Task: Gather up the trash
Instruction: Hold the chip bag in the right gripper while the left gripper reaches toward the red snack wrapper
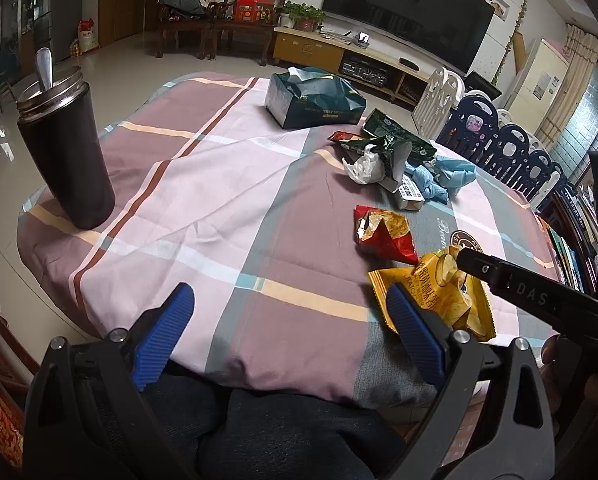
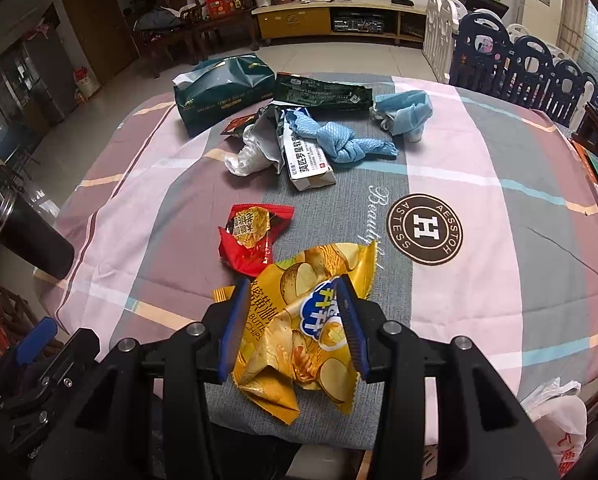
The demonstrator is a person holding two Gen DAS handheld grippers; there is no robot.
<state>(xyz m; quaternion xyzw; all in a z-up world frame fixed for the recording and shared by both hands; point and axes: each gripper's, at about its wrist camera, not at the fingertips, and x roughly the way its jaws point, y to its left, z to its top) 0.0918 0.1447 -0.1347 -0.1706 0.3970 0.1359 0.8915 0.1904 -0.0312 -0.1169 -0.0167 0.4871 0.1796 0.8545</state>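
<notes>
A crumpled yellow chip bag (image 2: 295, 344) lies on the checked tablecloth (image 2: 479, 280) near the front edge. My right gripper (image 2: 293, 284) stands over it, its blue pads on either side with the bag between them; I see no squeeze on the bag. In the left wrist view the right gripper's fingertip (image 1: 469, 260) hovers at the yellow chip bag (image 1: 439, 292). Just behind lies a red snack wrapper (image 2: 251, 240). My left gripper (image 1: 289, 292) is open wide above the table's near edge, with nothing between its fingers.
Further back lies a heap: white crumpled plastic (image 2: 247, 156), a white carton (image 2: 307, 160), a knotted blue cloth (image 2: 347, 140), a dark green wrapper (image 2: 323, 92), a blue mask (image 2: 403, 110). A green tissue pack (image 1: 315, 100) and a black tumbler (image 1: 67, 152) stand left. A white plastic bag (image 2: 559, 412) hangs at the right.
</notes>
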